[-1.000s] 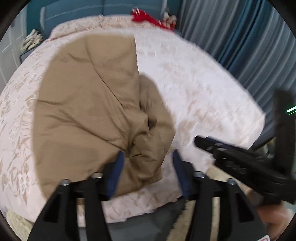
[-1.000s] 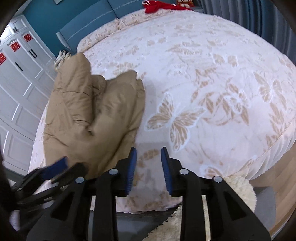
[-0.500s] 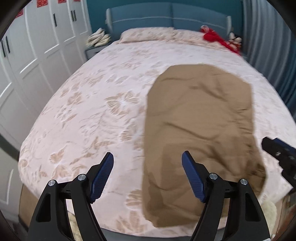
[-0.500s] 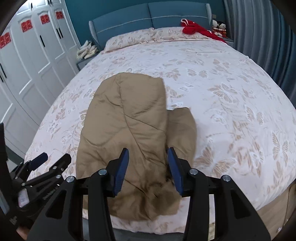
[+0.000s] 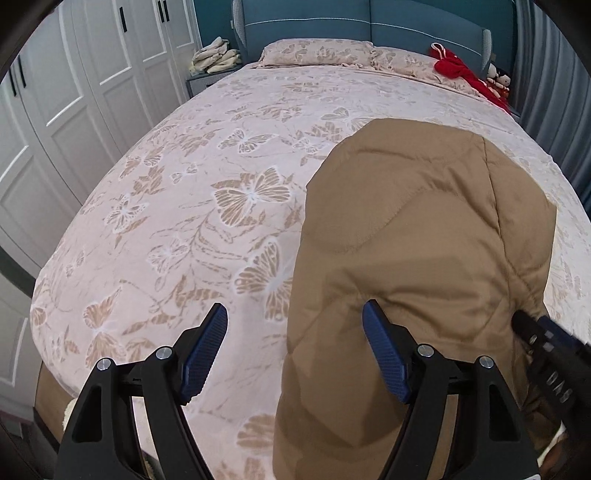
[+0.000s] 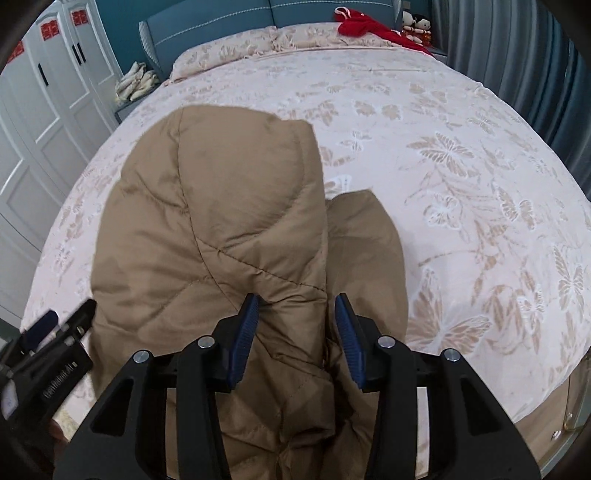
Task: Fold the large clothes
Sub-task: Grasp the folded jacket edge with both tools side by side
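Both tools' jaws opened wider, releasing tan jacket [image 5: 424, 229].

- White lettering on the left hand-held gripper [image 6: 51, 325], seen left of the right hand-held gripper [image 6: 295, 332], is too blurred to read.
- Red signs [image 6: 50, 27] on the wardrobe doors far ahead-left: characters illegible.

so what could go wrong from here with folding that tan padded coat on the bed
The tan padded coat hangs partly over the near edge of the bed; a tug toward that edge could slide it off.

The right gripper straddles a bunched ridge, jaws open, so closing here may pinch several layers.

The left gripper is open with only one pad over the coat's edge; it might catch the bedcover.
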Demonstrator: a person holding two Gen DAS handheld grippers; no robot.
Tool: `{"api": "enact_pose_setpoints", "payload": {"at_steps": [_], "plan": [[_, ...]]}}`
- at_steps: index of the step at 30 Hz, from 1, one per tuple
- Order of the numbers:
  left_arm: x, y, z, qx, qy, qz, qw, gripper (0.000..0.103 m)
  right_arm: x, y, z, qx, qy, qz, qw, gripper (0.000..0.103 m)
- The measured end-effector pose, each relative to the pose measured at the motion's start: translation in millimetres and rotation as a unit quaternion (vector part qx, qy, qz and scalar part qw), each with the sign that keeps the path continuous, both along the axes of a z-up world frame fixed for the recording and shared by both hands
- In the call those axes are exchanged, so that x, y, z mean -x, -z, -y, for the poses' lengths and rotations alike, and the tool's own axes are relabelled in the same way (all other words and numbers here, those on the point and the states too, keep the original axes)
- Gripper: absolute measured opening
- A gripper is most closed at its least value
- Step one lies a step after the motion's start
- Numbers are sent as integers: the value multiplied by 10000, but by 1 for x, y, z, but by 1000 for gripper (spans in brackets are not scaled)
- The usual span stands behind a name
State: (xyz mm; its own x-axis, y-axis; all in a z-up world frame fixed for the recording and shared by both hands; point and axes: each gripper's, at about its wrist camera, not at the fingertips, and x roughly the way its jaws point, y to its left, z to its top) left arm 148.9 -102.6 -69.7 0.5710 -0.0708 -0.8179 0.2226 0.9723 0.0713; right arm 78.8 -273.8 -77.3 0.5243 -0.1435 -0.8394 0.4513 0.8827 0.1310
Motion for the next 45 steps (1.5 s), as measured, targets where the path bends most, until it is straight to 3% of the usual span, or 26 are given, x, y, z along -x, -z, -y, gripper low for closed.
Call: {"api": "enact_pose_setpoints", "payload": {"at_steps": [20, 35, 41, 45], "plan": [[-12, 47, 40, -133, 116, 111, 9998, 75, -3, 68, 25, -73, 262, -144, 9995, 43], [-13, 70, 49, -271, 119, 239, 9993, 75, -4, 85, 32, -116, 339, -10, 9994, 43], [-13, 70, 49, -256, 118, 241, 9993, 75, -2, 87, 37, -168, 355, 63, 9992, 43], [-16, 58, 40, -89, 254, 86, 9996, 77, 8, 77, 49, -488, 399, 92, 9980, 47]]}}
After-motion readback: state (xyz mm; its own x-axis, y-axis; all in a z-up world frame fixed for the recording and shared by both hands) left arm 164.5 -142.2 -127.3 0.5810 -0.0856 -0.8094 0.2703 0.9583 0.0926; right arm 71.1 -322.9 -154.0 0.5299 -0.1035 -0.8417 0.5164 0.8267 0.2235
